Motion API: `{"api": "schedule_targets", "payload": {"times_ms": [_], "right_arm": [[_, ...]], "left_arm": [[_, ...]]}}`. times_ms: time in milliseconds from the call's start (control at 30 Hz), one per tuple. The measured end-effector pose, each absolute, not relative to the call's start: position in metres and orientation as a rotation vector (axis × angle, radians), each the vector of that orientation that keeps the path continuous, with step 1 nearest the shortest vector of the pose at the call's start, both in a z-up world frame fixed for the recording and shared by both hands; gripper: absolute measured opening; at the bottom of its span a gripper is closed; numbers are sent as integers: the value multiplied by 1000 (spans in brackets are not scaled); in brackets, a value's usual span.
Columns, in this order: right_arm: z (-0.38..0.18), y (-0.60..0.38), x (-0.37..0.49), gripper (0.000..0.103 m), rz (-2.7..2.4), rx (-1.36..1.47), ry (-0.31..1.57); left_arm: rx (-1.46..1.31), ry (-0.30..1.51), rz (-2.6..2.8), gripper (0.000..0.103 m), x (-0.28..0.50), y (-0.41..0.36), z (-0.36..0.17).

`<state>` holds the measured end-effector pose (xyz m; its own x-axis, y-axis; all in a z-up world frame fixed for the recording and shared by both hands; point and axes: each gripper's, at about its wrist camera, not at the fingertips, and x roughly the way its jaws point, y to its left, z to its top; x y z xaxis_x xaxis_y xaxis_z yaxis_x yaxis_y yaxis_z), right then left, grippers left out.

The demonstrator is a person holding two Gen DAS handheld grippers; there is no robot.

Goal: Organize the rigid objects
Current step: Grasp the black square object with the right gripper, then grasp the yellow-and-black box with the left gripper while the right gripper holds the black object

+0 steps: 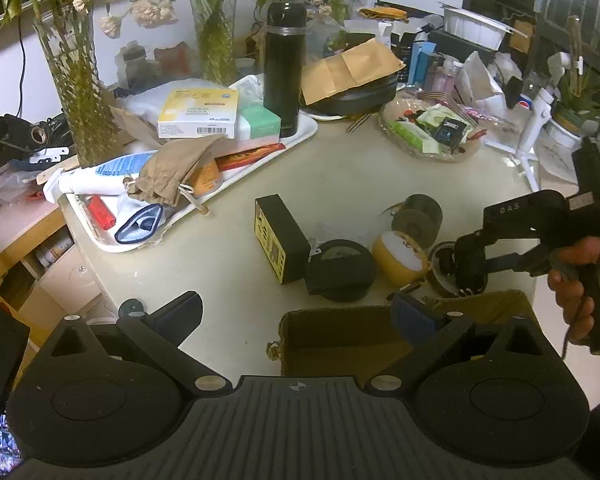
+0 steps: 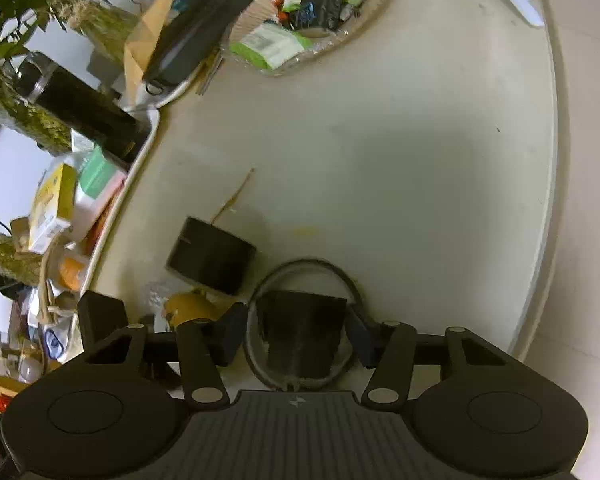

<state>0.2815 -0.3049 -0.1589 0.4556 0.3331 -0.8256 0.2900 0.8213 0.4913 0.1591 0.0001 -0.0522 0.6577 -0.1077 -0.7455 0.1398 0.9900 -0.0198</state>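
My left gripper is open with nothing between its pads, hovering over an open cardboard box at the table's near edge. Beyond it lie a black-and-yellow box, a black round disc, a yellow tin and a grey roll. My right gripper, also visible in the left wrist view, points down over a dark ring with a black piece inside it. Its pads stand on either side of the ring, close to the rim. I see no firm squeeze.
A white tray at the back left holds a black flask, boxes and a cloth pouch. A wicker basket of packets stands behind. Glass vases with plants are at the far left. A white stand is at the right.
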Motion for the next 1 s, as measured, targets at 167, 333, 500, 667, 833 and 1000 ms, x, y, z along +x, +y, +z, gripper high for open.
{"api": "schedule_targets", "payload": {"times_ms": [167, 333, 500, 667, 833, 1000], "right_arm": [[-167, -302, 284, 44, 2, 640, 1141], [-161, -304, 281, 43, -8, 653, 1116], [-133, -297, 274, 43, 19, 551, 1013], [-100, -288, 259, 43, 70, 447, 924], [-79, -283, 236, 43, 114, 377, 864], [-73, -292, 216, 43, 117, 390, 855]], "left_arm": [[43, 835, -147, 103, 157, -1, -54], [36, 838, -147, 103, 158, 0, -54], [12, 858, -162, 103, 160, 2, -55], [15, 853, -164, 103, 162, 1, -55], [-34, 882, -161, 103, 167, 3, -52], [6, 872, -154, 103, 170, -1, -48]]}}
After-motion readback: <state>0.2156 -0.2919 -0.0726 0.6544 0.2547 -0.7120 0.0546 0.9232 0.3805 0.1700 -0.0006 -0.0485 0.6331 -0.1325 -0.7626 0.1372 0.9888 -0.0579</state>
